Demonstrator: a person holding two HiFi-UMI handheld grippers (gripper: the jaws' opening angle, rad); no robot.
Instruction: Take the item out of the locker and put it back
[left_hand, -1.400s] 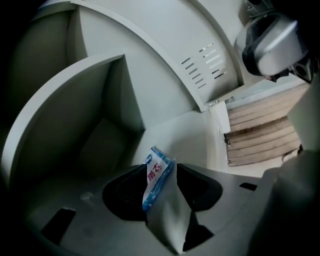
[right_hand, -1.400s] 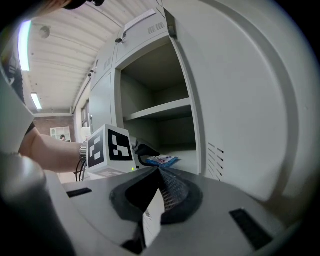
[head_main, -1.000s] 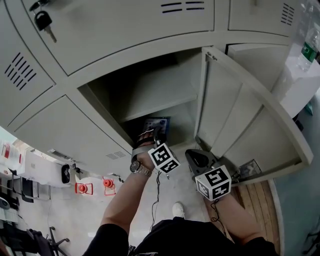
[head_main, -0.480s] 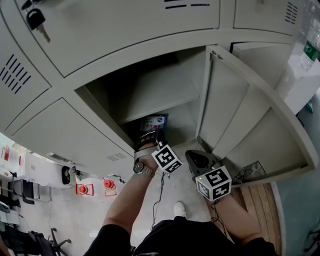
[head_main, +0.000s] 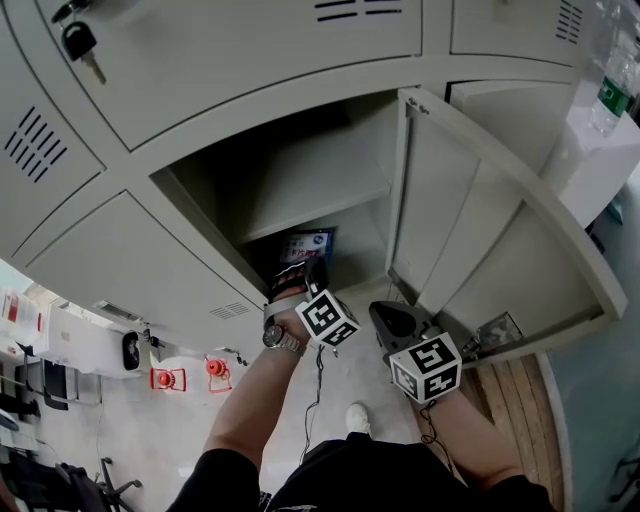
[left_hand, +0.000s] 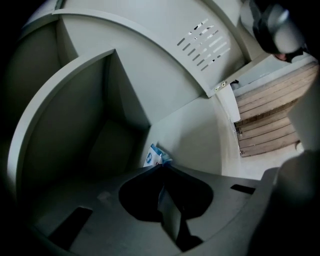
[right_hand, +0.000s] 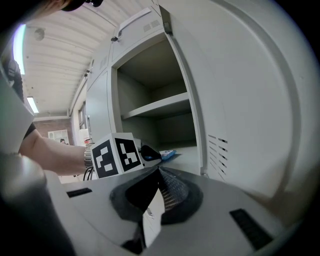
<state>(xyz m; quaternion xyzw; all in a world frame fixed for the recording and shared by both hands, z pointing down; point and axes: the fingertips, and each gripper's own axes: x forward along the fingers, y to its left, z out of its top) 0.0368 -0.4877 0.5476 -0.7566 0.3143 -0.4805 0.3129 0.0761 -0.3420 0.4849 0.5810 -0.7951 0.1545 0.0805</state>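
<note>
My left tongs (left_hand: 161, 165) reach into the open grey metal locker (head_main: 280, 100), jaws pinched on the near edge of the flat blue-and-white packet (left_hand: 151, 156) on its floor to draw it out, while my right tongs (right_hand: 158, 172) wait outside, closed and empty.

A pale grey metal locker (head_main: 300, 195) is standing with its door (head_main: 470, 215) swung wide open on the right-hand side, showing one inner shelf (head_main: 320, 185) dividing the dim compartment into an upper and a lower space. A flat blue-and-white printed packet (head_main: 306, 245) is lying on the locker's floor in the lower space, under that shelf and close to the front opening. It is resting nearly flat, its printed face turned upward. Its near edge (left_hand: 155, 156) is being pinched by the left gripper (left_hand: 161, 167), whose jaws are closed on it.
</note>
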